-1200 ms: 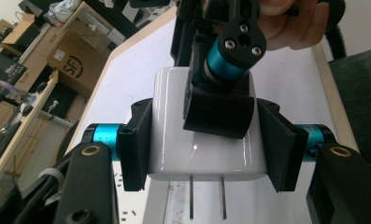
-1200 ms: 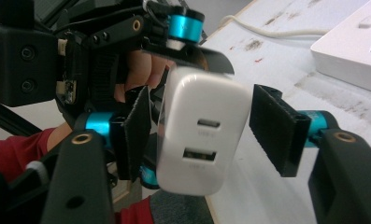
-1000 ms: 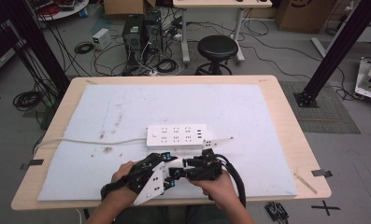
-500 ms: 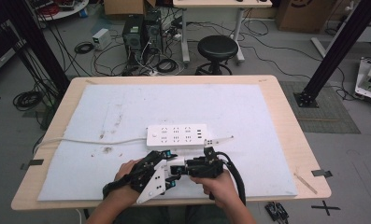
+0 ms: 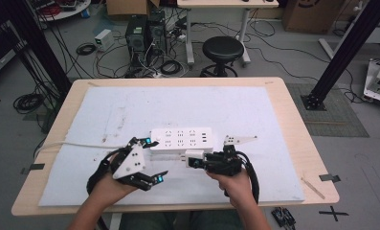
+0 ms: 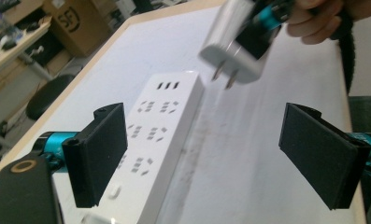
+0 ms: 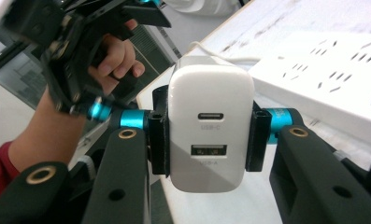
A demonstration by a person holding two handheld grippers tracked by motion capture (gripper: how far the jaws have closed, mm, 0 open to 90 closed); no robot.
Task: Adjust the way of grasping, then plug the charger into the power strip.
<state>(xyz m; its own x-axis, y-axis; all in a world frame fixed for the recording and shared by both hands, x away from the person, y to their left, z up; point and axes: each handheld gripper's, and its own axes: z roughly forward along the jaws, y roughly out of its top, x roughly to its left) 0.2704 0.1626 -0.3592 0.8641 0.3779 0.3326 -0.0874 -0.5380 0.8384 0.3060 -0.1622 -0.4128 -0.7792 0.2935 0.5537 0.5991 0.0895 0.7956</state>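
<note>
The two tongs are drawing apart: earlier they were bunched together at the bench's near edge, and now a gap is opening between them. The left tongs (image 5: 149, 160) are swinging outward with their jaws spreading wide. The right tongs (image 5: 193, 161) are carrying the white charger (image 5: 193, 156) forward, so it is now nearing the power strip (image 5: 180, 139), prongs leading.

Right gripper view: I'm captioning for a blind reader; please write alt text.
A white USB charger, showing USB-C and USB-A ports, is clamped between the right gripper's black jaws. Behind it lies a white power strip on the table; the person's other hand holds the left gripper.
</note>
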